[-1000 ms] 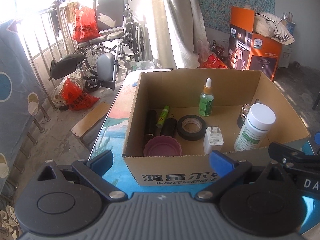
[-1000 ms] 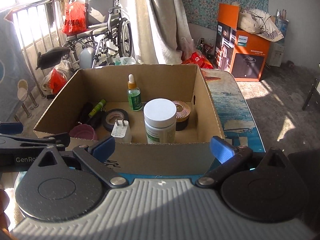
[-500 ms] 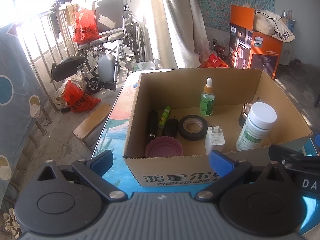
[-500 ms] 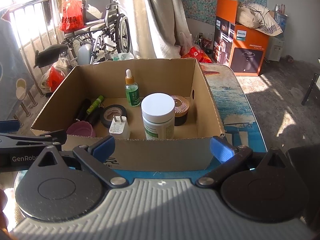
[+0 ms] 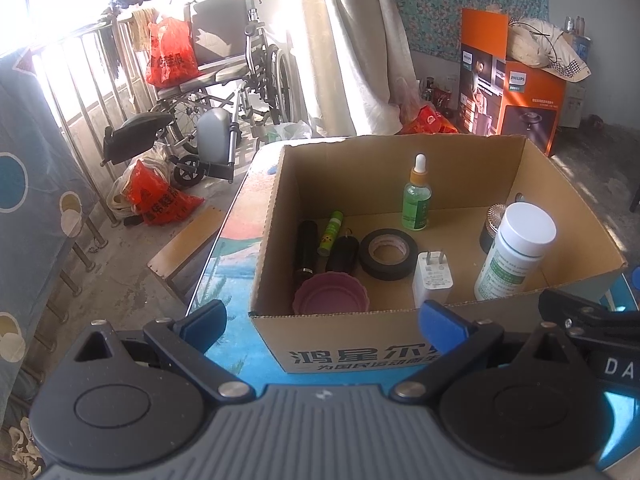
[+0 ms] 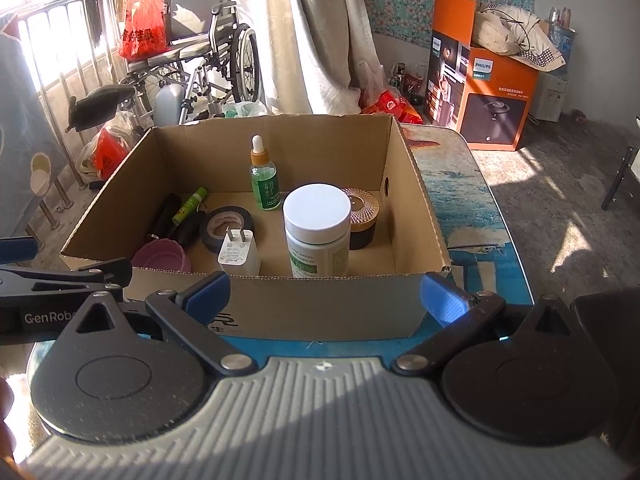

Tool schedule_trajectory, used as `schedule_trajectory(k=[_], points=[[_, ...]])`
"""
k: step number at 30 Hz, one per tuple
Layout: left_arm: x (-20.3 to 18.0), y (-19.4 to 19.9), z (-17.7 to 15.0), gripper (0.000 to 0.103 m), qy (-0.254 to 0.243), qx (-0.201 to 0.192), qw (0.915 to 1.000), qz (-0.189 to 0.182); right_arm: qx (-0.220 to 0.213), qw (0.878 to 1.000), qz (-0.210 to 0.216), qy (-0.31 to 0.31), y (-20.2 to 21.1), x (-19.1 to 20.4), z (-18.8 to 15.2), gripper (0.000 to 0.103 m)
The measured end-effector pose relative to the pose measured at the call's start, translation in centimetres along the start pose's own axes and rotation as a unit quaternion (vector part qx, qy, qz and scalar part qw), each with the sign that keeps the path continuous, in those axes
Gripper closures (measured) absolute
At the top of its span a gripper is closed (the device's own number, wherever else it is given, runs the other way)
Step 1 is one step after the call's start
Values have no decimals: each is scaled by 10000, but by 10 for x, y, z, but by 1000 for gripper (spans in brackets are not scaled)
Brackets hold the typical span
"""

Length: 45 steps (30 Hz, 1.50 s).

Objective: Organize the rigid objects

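An open cardboard box point(image 5: 352, 354) point(image 6: 416, 184) stands on a blue patterned table. Inside are a white-capped bottle point(image 5: 516, 252) point(image 6: 317, 232), a green dropper bottle point(image 5: 417, 196) point(image 6: 264, 180), black tape point(image 5: 388, 249) point(image 6: 224, 226), a white charger point(image 5: 432, 278) point(image 6: 238, 254), a pink dish point(image 5: 330, 294) point(image 6: 162, 258), a black torch point(image 5: 306, 252), a green tube point(image 5: 331, 228) point(image 6: 190, 205) and a gold-lidded jar point(image 6: 362, 216). My left gripper point(image 5: 322, 318) and right gripper point(image 6: 324, 294) are both open and empty, side by side before the box's near wall.
A wheelchair point(image 5: 224, 80) with red bags stands by the railing at back left. A curtain point(image 6: 304, 36) hangs behind the box. An orange Philips carton point(image 6: 484, 96) sits on the floor at back right. The table point(image 6: 472, 208) extends right of the box.
Both grippers have drifted slightly; the view of the box shifts a little. Nothing was taken hold of or let go.
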State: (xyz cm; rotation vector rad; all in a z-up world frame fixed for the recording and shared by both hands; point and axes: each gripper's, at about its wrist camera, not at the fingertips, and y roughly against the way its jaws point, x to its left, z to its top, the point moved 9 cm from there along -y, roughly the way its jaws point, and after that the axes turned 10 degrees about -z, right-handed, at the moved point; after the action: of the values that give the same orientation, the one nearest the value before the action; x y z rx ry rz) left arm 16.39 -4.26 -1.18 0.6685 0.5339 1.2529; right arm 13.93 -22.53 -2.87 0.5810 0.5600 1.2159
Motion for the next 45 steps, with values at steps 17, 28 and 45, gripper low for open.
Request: schedule_trajectory(k=[17,28,45], points=[[5,-2,-2,0,-17,59,10000,-39,45,10000,-1,-27,0,-2,-2,1],[4,-2,-2,0,-16,58,10000,-40,43,10000,-4,-23,0,-2,-2,1],[5,-2,-1,0,-20,65,10000,-38,49,10000,-8,-23,-1,-3,-2,1]])
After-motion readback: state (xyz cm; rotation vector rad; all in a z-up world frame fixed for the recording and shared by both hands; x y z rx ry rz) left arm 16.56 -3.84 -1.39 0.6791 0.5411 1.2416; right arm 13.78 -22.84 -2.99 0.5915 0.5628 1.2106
